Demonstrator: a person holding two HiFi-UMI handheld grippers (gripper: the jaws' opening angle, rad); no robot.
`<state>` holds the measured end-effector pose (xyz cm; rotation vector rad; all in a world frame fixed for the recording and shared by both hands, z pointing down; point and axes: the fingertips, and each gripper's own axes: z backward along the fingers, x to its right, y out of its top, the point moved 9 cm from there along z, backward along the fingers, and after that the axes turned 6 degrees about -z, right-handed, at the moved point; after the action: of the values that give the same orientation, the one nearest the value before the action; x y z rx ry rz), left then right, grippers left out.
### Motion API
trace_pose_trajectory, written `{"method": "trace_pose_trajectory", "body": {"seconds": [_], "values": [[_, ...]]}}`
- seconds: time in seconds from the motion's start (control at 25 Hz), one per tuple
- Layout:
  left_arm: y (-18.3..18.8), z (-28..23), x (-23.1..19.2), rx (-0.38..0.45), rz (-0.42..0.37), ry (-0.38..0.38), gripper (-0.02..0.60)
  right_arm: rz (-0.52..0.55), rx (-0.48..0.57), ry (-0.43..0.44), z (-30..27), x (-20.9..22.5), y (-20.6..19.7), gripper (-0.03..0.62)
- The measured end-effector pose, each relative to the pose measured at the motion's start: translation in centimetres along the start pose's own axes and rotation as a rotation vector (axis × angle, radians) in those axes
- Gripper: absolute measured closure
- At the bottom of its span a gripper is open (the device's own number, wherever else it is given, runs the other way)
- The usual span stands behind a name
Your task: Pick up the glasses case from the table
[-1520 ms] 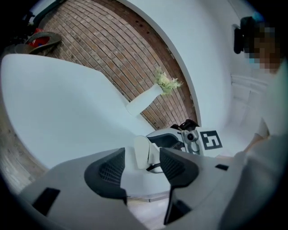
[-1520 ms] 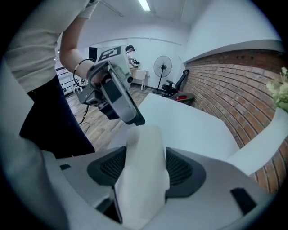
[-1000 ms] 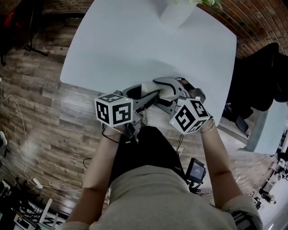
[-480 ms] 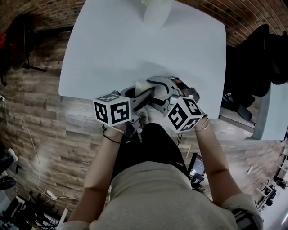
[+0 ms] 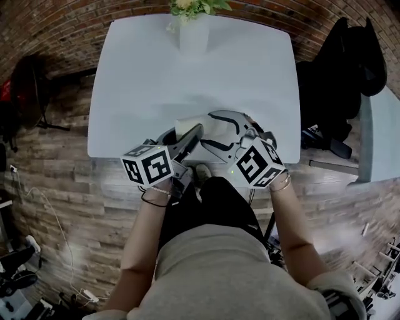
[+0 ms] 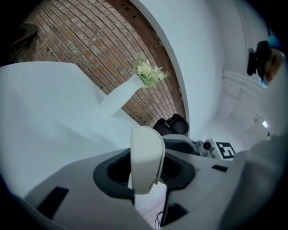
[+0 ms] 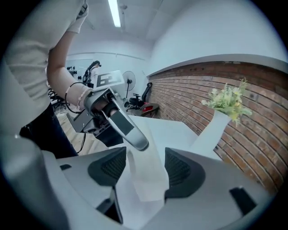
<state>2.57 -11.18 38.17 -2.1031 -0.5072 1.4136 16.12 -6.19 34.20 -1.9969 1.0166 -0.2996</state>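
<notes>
Clamping the white glasses case point(image 6: 146, 152) between their pads, the left tongs point(image 6: 146, 177) have just been closing on it; the right tongs point(image 7: 145, 173) grip its other end. In the head view's centre, it hangs over the desk's point(image 5: 137, 81) lower edge.

A white vase point(image 5: 193, 34) holding flowers point(image 5: 195, 7) stands before the brick wall point(image 5: 69, 28).

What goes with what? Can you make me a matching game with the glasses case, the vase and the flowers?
Things:
1. glasses case
2. vase
3. flowers

Places:
A. sticking out of the top of the vase
B. between the jaws of the left gripper
C. standing at the far edge of the table

Pairs: 1-B, 2-C, 3-A
</notes>
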Motion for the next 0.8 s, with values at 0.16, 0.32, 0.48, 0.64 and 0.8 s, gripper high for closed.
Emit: {"method": "trace_pose_trajectory", "body": {"seconds": [0.16,0.32,0.48,0.64,0.8], "values": [[1.8,0.5,1.1,0.056,-0.015,-0.004,0.428,-0.111,0.091,-0.078,2.3,1.0,0.7,0.352],[3.4,1.4,2.2,0.131,-0.006,-0.006,0.428,-0.197,0.178,-0.109,4.4,2.0,1.4,0.385],[3.9,2.9,3.5,0.175,0.0,-0.017,0.428,-0.288,0.273,-0.109,6.7,2.0,2.4,0.398],[5.6,3.8,4.9,0.223,-0.087,-0.023,0.428,-0.441,0.415,-0.21,8.8,2.9,3.5,0.447],[6.9,4.1,6.5,0.281,-0.159,-0.026,0.428,-0.608,0.541,-0.241,10.3,3.5,3.9,0.491]]}}
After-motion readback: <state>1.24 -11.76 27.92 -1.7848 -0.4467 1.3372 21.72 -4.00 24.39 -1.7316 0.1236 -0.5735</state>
